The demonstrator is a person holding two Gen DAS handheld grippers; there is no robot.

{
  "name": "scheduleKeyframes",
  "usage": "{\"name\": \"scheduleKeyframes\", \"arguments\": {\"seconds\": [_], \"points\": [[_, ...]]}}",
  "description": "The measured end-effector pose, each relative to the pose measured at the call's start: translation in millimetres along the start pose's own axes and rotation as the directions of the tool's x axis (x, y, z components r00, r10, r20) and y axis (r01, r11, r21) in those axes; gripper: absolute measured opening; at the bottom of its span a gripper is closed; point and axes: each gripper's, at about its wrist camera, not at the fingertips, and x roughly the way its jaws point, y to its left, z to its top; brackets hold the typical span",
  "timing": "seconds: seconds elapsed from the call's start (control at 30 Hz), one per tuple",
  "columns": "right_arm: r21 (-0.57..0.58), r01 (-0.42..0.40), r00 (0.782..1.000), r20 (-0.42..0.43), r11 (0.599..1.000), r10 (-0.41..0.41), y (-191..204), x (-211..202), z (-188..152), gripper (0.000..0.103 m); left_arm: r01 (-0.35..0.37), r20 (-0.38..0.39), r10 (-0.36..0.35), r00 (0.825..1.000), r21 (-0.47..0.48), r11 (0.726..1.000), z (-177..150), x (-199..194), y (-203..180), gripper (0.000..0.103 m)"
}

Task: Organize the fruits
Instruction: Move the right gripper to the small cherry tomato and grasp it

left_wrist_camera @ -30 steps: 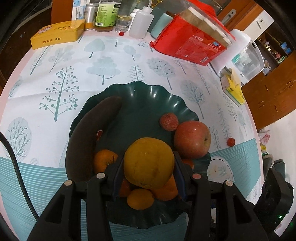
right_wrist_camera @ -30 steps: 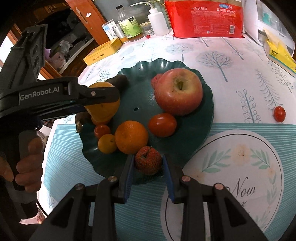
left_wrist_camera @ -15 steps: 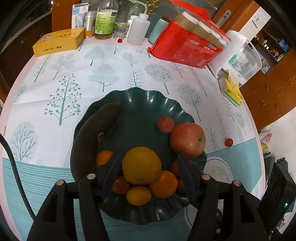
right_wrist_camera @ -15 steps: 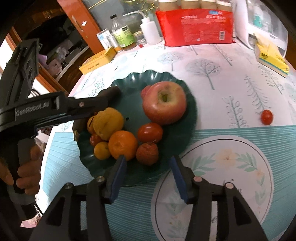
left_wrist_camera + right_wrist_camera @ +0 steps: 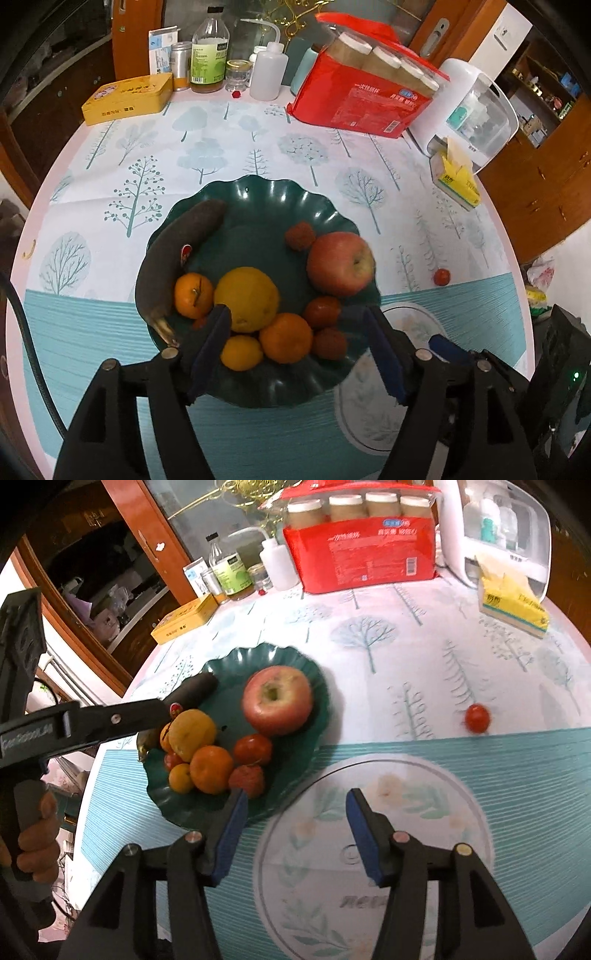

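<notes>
From the left wrist view, the left hand-held gripper stood with its jaws spread wide and nothing between them, poised over the near side of the dark green plate on the desk. On that plate lay a blackened banana along the left rim, a small orange touching it, a large yellow citrus in the middle, a red apple at the right with a lychee just beyond it, and, nearer the camera, an orange, a small yellow citrus, a tomato and a second lychee. A cherry tomato sat alone on the tablecloth, well apart from the plate to the right. A red package and a yellow tin stood along the far edge. From the right wrist view, the right hand-held gripper was likewise spread apart and empty, hanging over the desk just beside the plate's near right edge, above a round printed mat. The apple and the pile of citrus rested on the plate, while the cherry tomato lay off to the right on the cloth. The left hand-held gripper reached in from the left above the banana, held by a hand.
</notes>
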Motion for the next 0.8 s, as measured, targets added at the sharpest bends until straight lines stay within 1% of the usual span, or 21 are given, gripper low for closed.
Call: {"name": "scheduleKeyframes", "arguments": {"seconds": [0.13,0.4,0.63,0.8], "points": [[-0.032,0.019,1.0,0.023,0.999,-0.018,-15.4,-12.1,7.5,0.056,-0.007,0.022,0.008,1.0,-0.03,1.0,-2.6,-11.1,-10.3,0.074],[-0.089,0.069,0.995,0.081,0.994,-0.062,-61.3,-27.8,23.1,0.056,-0.055,0.071,0.061,0.996,-0.085,0.995,-15.8,-20.9,-34.2,0.075],[-0.125,0.122,0.984,0.144,0.985,-0.104,-97.7,-21.0,27.1,0.056,-0.093,0.054,0.101,0.993,-0.142,0.986,-35.2,-10.9,-47.7,0.075],[-0.15,0.142,0.98,0.161,0.978,-0.118,-117.4,-5.8,23.1,0.056,-0.122,0.03,0.128,0.991,-0.165,0.979,-48.7,-1.6,-54.2,0.075]]}}
